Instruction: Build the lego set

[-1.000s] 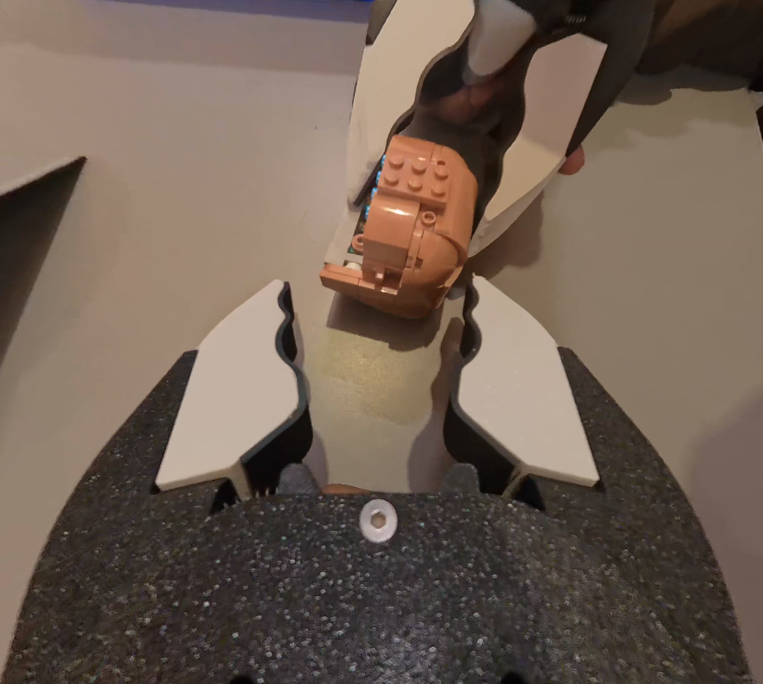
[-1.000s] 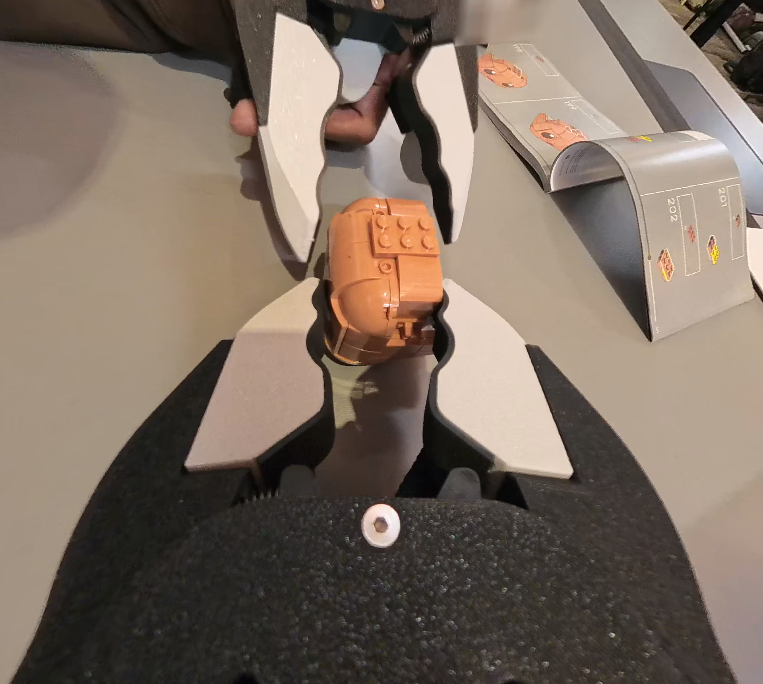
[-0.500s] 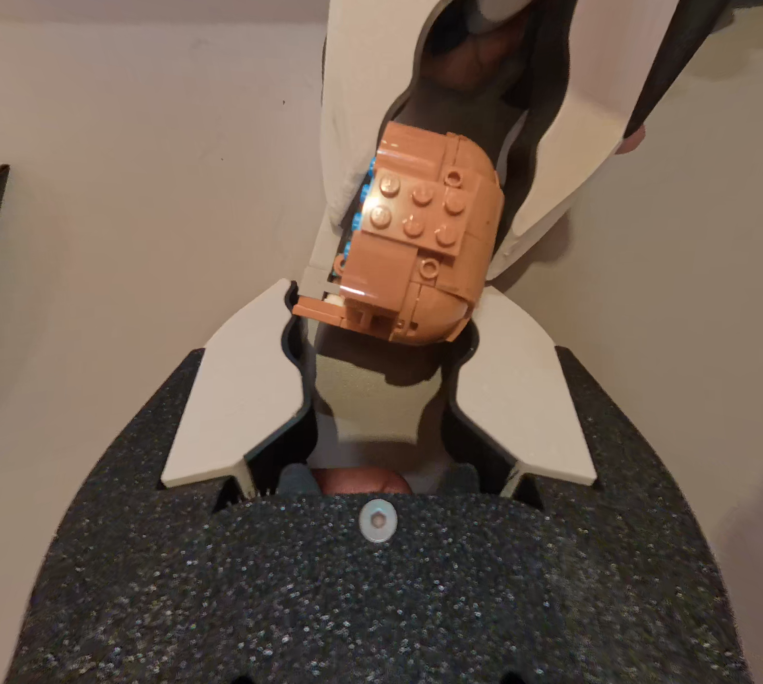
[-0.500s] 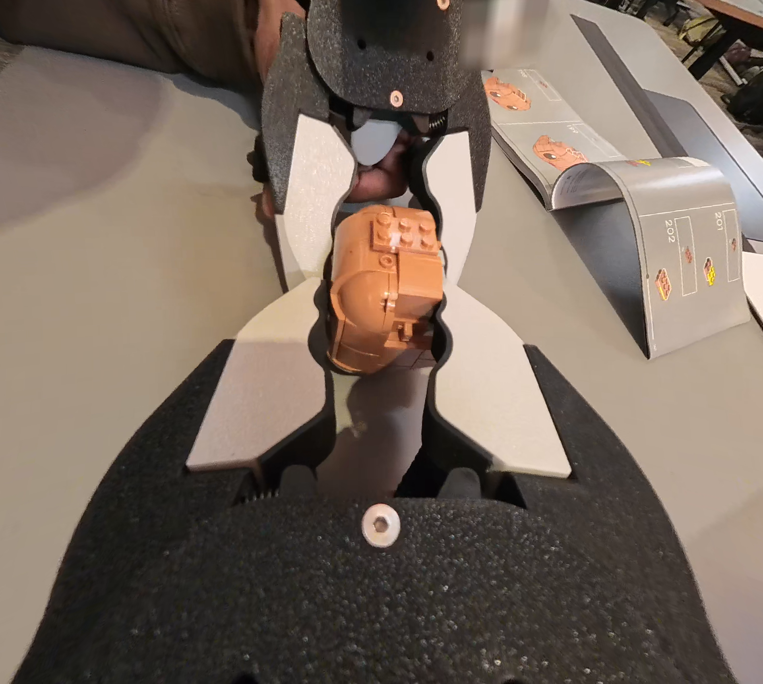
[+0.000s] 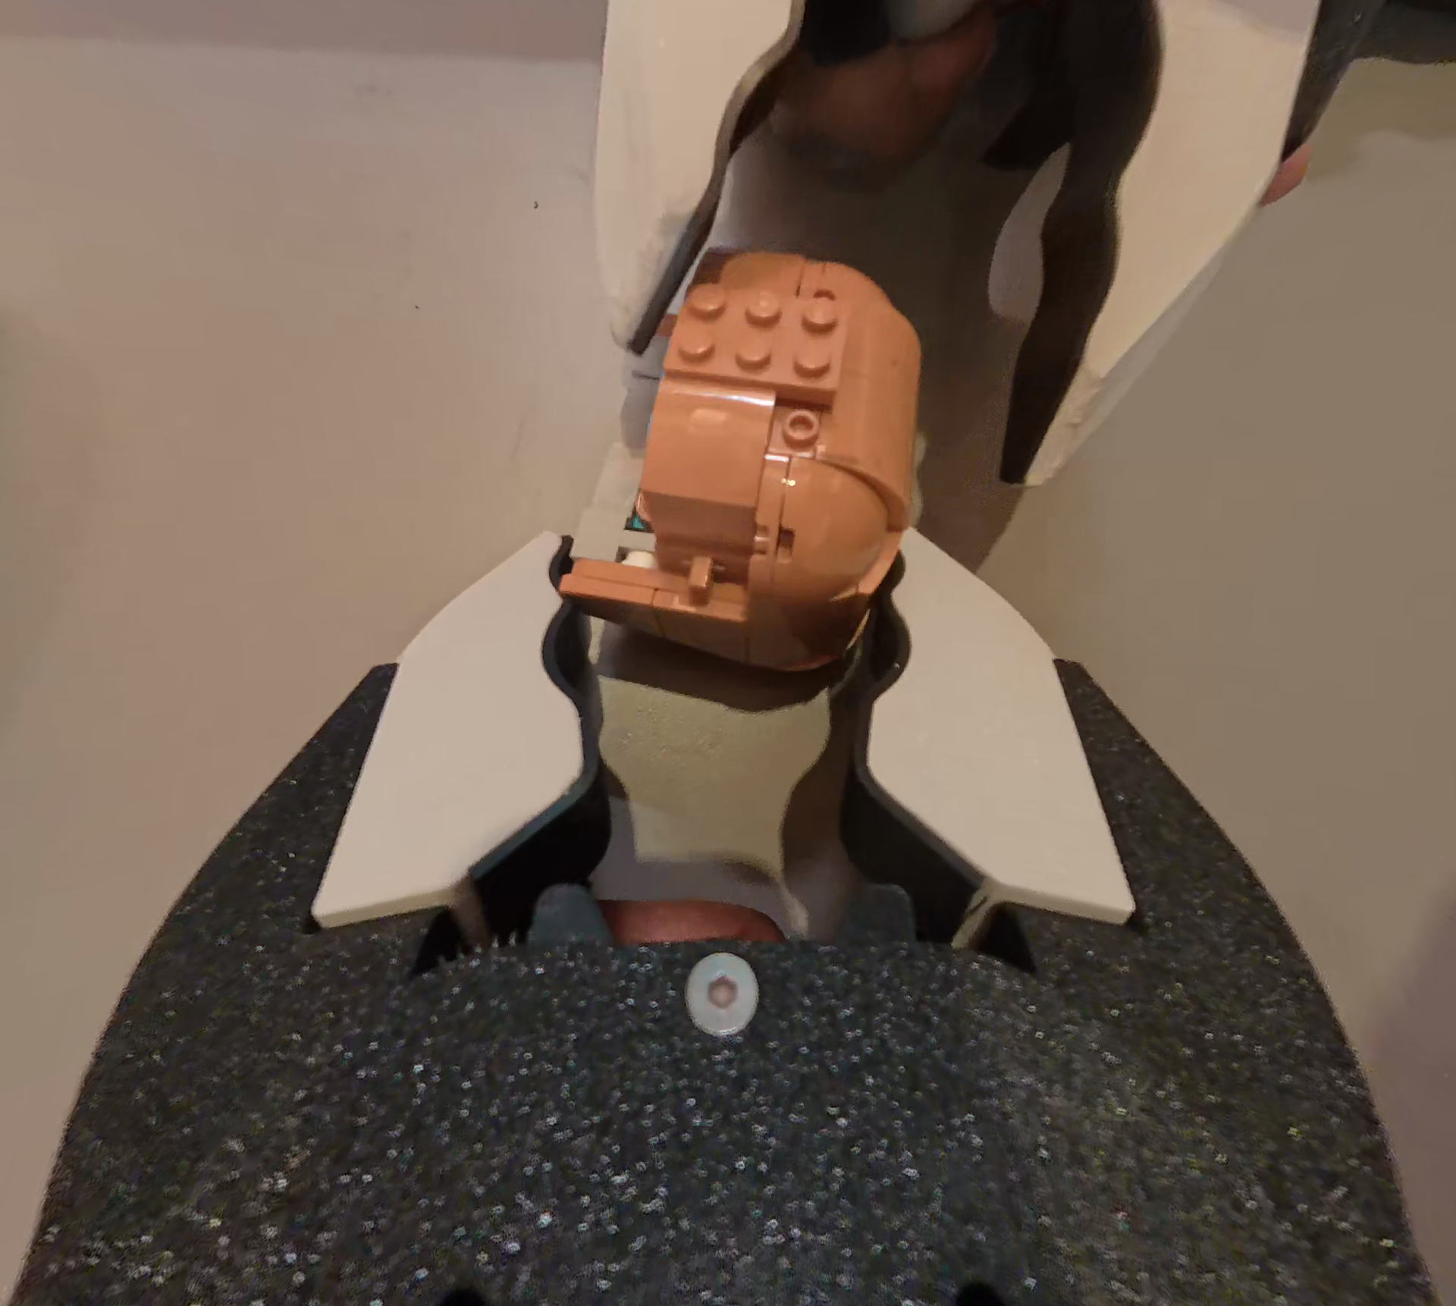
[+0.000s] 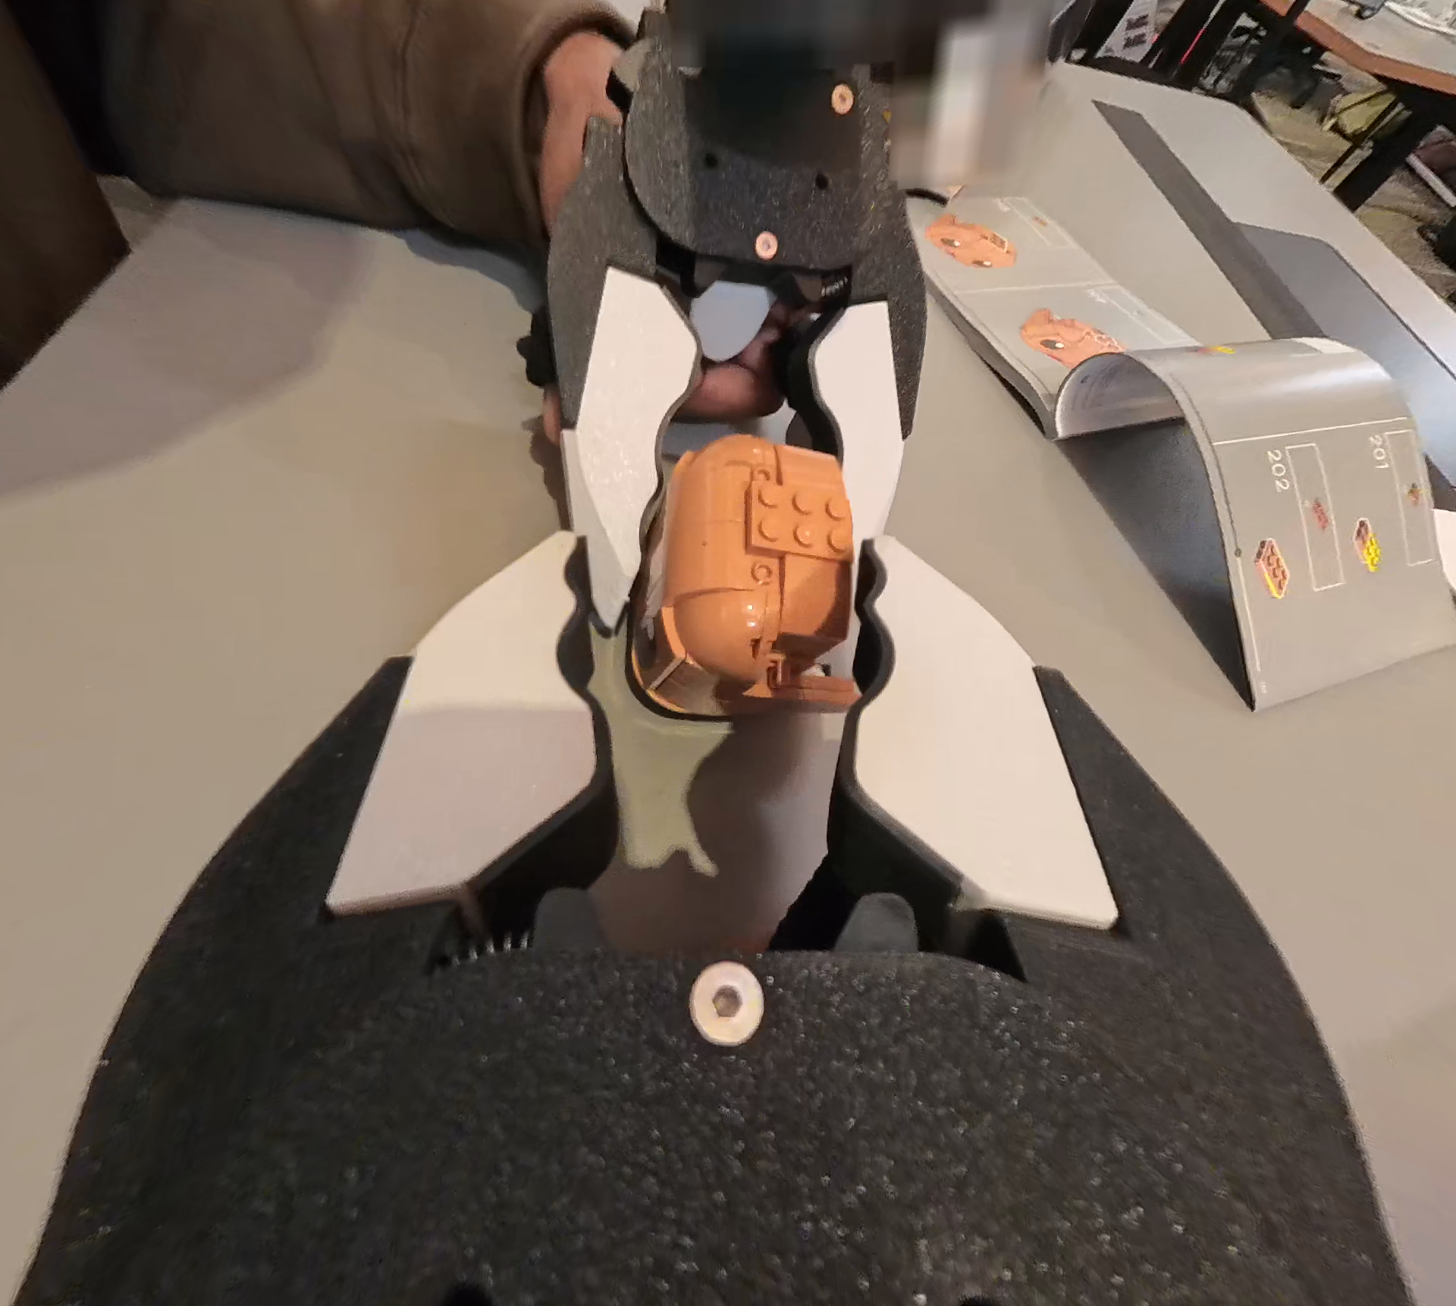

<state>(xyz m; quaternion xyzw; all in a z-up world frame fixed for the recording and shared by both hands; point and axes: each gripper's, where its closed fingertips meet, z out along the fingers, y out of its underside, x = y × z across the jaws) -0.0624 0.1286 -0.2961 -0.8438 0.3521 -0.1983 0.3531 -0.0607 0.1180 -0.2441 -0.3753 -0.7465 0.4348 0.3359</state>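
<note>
Each of the tongs has a black, speckled, foam-like body that spreads wide at the near edge, with one silver hex-socket screw set in the middle. The left tongs (image 5: 725, 559) carry two pale grey, flat fingers (image 5: 481, 740) with wavy black inner edges; the right tongs (image 6: 721, 630) are built the same. Seen from the far side, the left tongs show copper-coloured screws. The person wears a brown sleeve (image 6: 299, 55) with a ribbed cuff.
</note>
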